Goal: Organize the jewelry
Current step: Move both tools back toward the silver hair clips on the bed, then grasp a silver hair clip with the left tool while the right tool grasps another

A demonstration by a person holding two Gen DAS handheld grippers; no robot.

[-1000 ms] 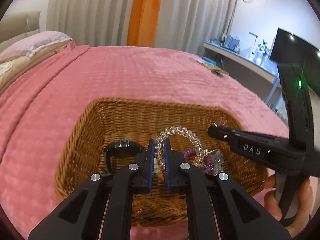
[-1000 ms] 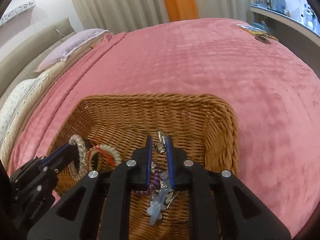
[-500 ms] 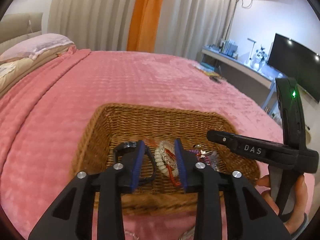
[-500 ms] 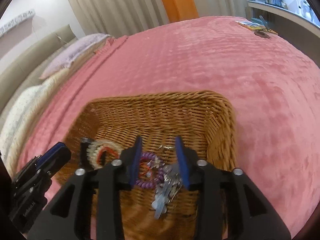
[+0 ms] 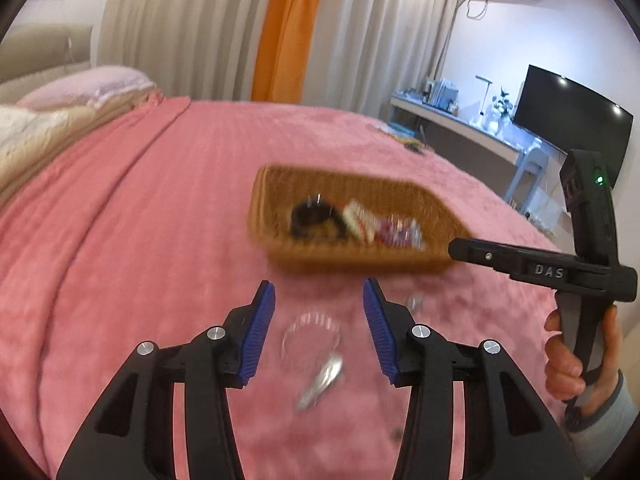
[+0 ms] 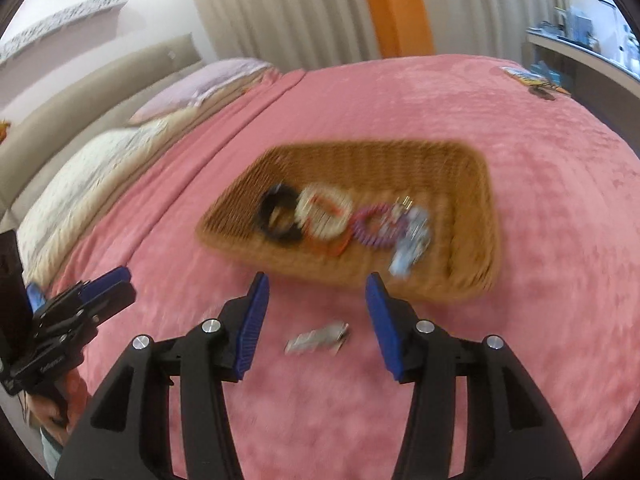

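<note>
A wicker basket [image 5: 400, 196] [image 6: 460, 168] sits on the pink bedspread and holds a black band [image 6: 280, 216], a white coil bracelet [image 6: 324, 212], a purple hair tie [image 6: 372, 224] and a silvery trinket [image 6: 412, 240]. My left gripper [image 5: 319, 328] is open and empty, held above a clear bracelet [image 5: 311, 336] and a silver clip [image 5: 322, 380] on the blanket. My right gripper [image 6: 318, 320] is open and empty above a silver clip [image 6: 318, 340] in front of the basket. Both views are motion-blurred.
The pink bedspread [image 6: 540, 340] fills most of both views. Pillows [image 6: 120, 148] lie at the left. A desk [image 5: 452, 124] and a dark screen [image 5: 572, 112] stand at the right, and small items [image 6: 536, 80] lie at the bed's far edge.
Both grippers let go of their jewelry into the basket, opened wide and pulled back and up out of it. They now hang over the blanket in front of it.
</note>
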